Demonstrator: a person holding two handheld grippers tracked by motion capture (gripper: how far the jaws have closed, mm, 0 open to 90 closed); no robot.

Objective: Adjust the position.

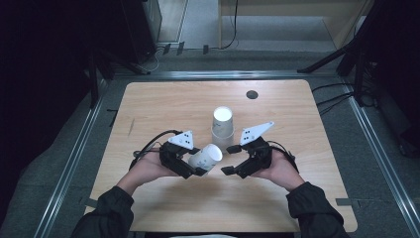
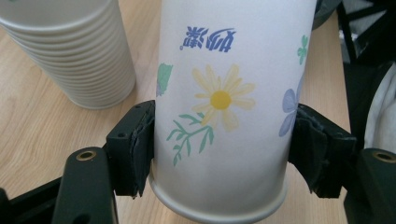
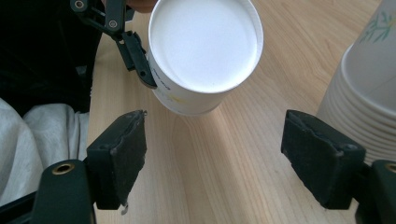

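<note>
One paper cup, flower-printed in the left gripper view, lies clamped in the left tool above the counter, beside the cup stack; the right tool gapes empty.

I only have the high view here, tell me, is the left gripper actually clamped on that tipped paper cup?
Observer: Yes. In the left gripper view both pads press the sides of the paper cup.
Operator: Anything printed on it?
Observer: A yellow daisy with green sprigs, and blue lettering.
Operator: And the right gripper?
Observer: The right gripper is open with nothing between its jaws; the cup's white inside faces it, beside the cup stack.
</note>
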